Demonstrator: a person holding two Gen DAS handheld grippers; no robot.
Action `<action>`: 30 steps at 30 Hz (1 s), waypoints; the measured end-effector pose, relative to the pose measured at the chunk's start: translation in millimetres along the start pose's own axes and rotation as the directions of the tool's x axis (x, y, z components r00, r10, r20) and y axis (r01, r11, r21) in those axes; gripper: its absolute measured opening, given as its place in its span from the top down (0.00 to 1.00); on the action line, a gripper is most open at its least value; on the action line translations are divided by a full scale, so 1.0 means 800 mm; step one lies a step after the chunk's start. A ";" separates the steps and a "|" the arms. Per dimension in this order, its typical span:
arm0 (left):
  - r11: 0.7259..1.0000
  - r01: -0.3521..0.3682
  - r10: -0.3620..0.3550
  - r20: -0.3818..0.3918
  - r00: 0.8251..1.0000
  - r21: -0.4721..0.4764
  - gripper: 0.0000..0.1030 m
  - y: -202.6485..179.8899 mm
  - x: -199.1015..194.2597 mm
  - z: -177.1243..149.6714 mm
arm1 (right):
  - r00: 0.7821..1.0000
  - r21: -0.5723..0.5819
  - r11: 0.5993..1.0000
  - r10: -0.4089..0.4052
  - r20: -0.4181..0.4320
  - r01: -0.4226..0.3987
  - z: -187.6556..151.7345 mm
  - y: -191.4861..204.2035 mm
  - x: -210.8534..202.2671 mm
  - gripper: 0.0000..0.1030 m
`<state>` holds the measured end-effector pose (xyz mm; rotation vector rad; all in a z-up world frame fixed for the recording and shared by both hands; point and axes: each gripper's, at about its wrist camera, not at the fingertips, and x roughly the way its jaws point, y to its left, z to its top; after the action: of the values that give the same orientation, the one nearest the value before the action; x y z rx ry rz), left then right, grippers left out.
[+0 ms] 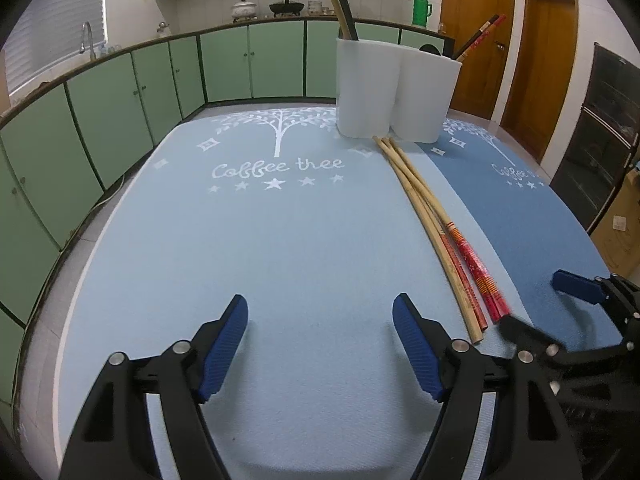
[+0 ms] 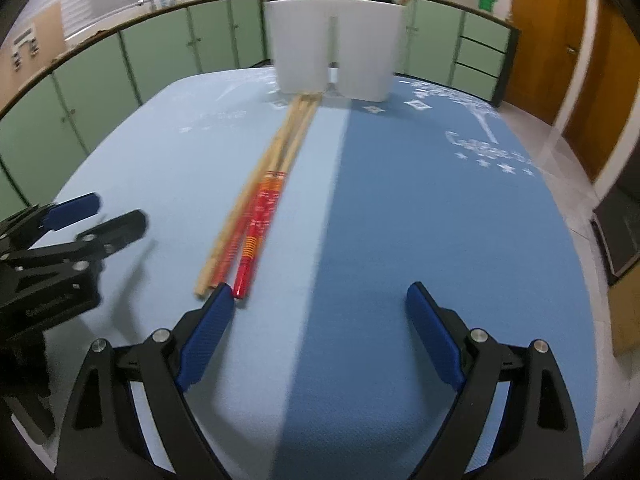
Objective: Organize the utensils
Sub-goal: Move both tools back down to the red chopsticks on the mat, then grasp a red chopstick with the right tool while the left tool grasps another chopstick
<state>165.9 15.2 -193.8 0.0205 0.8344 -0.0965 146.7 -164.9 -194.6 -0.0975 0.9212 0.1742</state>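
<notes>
Three long bamboo chopsticks (image 1: 436,220) with red patterned ends lie side by side on the light blue mat (image 1: 240,260). Their thin tips reach the white two-compartment holder (image 1: 384,88) at the back. More chopsticks (image 1: 340,4) stand in the holder. My left gripper (image 1: 320,308) is open over bare mat, left of the chopsticks' red ends. My right gripper (image 2: 320,292) is open too. Its left fingertip (image 2: 222,296) sits right at the red ends of the chopsticks (image 2: 260,204), which lie outside its jaws. Each gripper also shows in the other's view: right gripper (image 1: 534,300), left gripper (image 2: 104,216).
A darker blue mat (image 2: 420,200) covers the right half of the table. Green cabinets (image 1: 120,96) run behind and to the left, with pots and a green flask (image 1: 422,10) on the counter. Wooden doors (image 1: 536,60) stand at the right.
</notes>
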 end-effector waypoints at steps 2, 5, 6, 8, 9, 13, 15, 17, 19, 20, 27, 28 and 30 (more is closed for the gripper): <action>1.000 -0.003 0.003 0.002 1.000 0.000 0.28 0.000 0.000 0.000 | 1.000 0.035 0.999 -0.024 0.003 0.024 -0.002 -0.013 -0.003 0.20; 1.000 -0.008 0.008 0.003 1.000 0.007 0.28 -0.002 -0.001 -0.001 | 1.000 0.075 0.997 -0.014 0.009 0.013 -0.005 -0.028 -0.007 0.29; 1.000 -0.010 0.010 0.004 1.000 0.009 0.28 -0.002 -0.001 -0.001 | 1.000 0.083 0.996 0.016 0.020 -0.018 -0.006 -0.031 -0.010 0.32; 1.000 -0.010 0.010 0.004 1.000 0.012 0.28 -0.003 -0.001 -0.001 | 0.997 0.077 0.995 0.068 0.032 -0.070 -0.006 -0.029 -0.012 0.37; 1.000 -0.009 0.009 0.004 1.000 0.013 0.28 -0.003 -0.001 -0.001 | 0.995 0.066 0.994 0.089 0.033 -0.091 -0.006 -0.026 -0.012 0.41; 1.000 -0.009 0.009 0.003 1.000 0.016 0.28 -0.004 -0.001 -0.002 | 0.991 0.033 0.991 0.128 0.028 -0.129 -0.001 -0.018 -0.004 0.51; 1.000 -0.008 0.008 0.002 1.000 0.015 0.28 -0.003 -0.001 -0.002 | 0.991 0.036 0.991 0.129 0.030 -0.130 0.003 -0.021 -0.001 0.51; 1.000 -0.008 0.008 -0.002 1.000 0.010 0.28 -0.002 0.000 -0.001 | 0.990 0.043 0.990 0.135 0.033 -0.136 0.006 -0.025 -0.001 0.51; 1.000 -0.003 0.003 -0.004 1.000 0.001 0.28 -0.001 0.001 -0.001 | 0.989 0.054 0.988 0.145 0.031 -0.146 0.007 -0.031 0.001 0.53; 1.000 -0.002 0.002 -0.004 1.000 -0.004 0.28 -0.001 0.001 0.000 | 0.988 0.057 0.987 0.150 0.026 -0.152 0.007 -0.033 0.003 0.55; 1.000 0.001 -0.001 -0.015 1.000 0.011 0.28 -0.010 0.006 0.000 | 0.988 0.038 0.987 0.153 0.024 -0.154 0.011 -0.029 0.009 0.76; 1.000 0.001 -0.001 -0.015 1.000 0.014 0.28 -0.011 0.007 0.000 | 0.988 0.035 0.987 0.154 0.024 -0.155 0.011 -0.028 0.009 0.82; 1.000 0.000 0.000 -0.018 1.000 0.017 0.28 -0.012 0.007 0.000 | 0.987 0.024 0.987 0.160 0.022 -0.160 0.010 -0.024 0.009 0.92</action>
<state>169.2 5.0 -197.7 0.0375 0.8516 -0.1040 161.1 -181.6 -195.7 0.0019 0.9113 0.3117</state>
